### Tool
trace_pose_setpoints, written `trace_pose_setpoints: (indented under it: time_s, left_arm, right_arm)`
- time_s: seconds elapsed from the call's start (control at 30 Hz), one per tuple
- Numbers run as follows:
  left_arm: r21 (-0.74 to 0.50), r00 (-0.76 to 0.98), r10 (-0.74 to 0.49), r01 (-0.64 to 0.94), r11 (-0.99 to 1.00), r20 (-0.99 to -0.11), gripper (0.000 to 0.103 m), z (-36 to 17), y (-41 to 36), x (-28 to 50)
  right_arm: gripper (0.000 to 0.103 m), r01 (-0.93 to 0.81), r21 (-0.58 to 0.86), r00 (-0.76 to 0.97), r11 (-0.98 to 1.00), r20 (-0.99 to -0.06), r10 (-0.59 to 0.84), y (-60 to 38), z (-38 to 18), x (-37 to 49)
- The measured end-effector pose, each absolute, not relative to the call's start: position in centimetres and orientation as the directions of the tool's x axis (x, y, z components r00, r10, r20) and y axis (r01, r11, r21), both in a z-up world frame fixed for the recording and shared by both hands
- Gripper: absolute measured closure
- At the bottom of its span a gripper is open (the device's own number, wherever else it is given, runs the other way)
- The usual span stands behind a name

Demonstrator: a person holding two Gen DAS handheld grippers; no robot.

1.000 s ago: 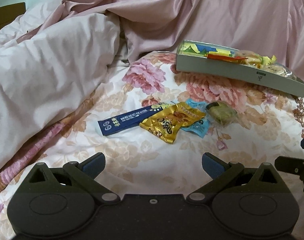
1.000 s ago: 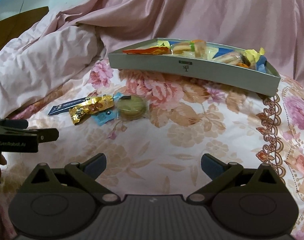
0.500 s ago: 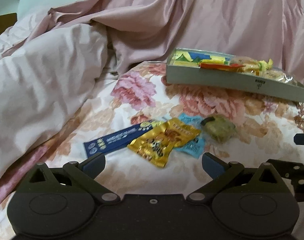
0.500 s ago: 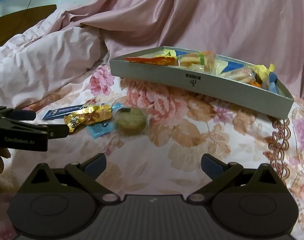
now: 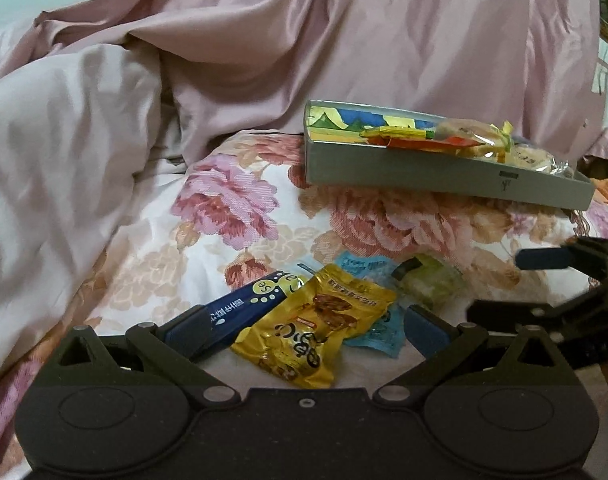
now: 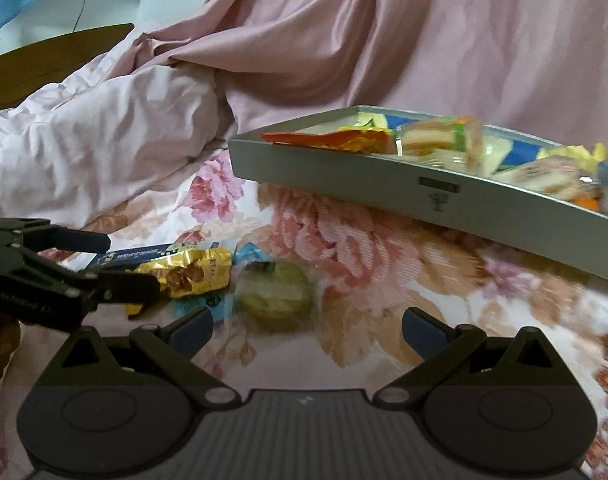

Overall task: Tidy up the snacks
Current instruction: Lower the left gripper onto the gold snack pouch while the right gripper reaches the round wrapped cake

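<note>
Four loose snacks lie together on the floral bedsheet: a dark blue stick pack [image 5: 243,308], a gold packet [image 5: 316,328], a light-blue packet [image 5: 370,334] and a round green cake in clear wrap [image 5: 428,280]. My left gripper [image 5: 306,328] is open and low, its fingers either side of the gold packet. My right gripper [image 6: 308,328] is open just in front of the green cake [image 6: 275,294]. Behind them a grey box [image 5: 424,172] holds several wrapped snacks. Each gripper shows in the other's view, the left gripper [image 6: 115,266] by the gold packet [image 6: 191,274].
A bunched pink quilt [image 5: 63,160] rises on the left and a darker pink cover [image 5: 384,40] behind the box. The floral sheet [image 6: 384,280] stretches right of the snacks. A wooden board [image 6: 43,64] shows at the far left.
Both grippers have moved forward and down toward the loose snacks, which now sit between or just ahead of the fingers. Both stay open. The snacks and box have not shifted.
</note>
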State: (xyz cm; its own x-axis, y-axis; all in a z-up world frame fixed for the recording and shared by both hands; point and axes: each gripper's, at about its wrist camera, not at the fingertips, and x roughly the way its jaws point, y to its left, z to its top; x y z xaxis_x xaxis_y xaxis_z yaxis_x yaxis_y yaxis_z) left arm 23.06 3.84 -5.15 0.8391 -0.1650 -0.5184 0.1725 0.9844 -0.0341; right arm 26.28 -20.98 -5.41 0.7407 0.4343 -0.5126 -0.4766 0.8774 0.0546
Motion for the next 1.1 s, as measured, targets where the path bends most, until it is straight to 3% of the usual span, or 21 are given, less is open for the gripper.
trace_pose_setpoints:
  time_s: [0.23, 0.37, 0.63, 1.0, 1.1]
  left_arm:
    - [-0.039, 0.809, -0.232, 0.251, 0.967, -0.541, 0.001, -6.0, 4.1, 23.6]
    - [-0.022, 0.806, -0.229, 0.259, 0.966, -0.546, 0.001, -6.3, 4.1, 23.7]
    - [-0.018, 0.803, -0.23, 0.264, 0.964, -0.55, 0.001, -6.3, 4.0, 23.8]
    - [0.012, 0.823, -0.223, 0.268, 0.963, -0.523, 0.002, -6.3, 4.0, 25.0]
    - [-0.021, 0.806, -0.253, 0.286, 0.958, -0.536, 0.008, -6.8, 4.2, 25.5]
  right_arm:
    - [0.001, -0.521, 0.132, 0.682, 0.843, -0.529, 0.505, -19.6, -6.0, 29.0]
    - [0.007, -0.521, 0.142, 0.656, 0.842, -0.564, 0.501, -19.0, -6.8, 30.0]
    - [0.038, -0.486, 0.143, 0.685, 0.862, -0.55, 0.477, -19.4, -6.7, 30.2]
    - [0.039, -0.467, 0.134, 0.693, 0.874, -0.559, 0.456, -19.9, -6.7, 30.1]
    - [0.039, -0.465, 0.131, 0.694, 0.876, -0.559, 0.453, -19.9, -6.8, 30.1]
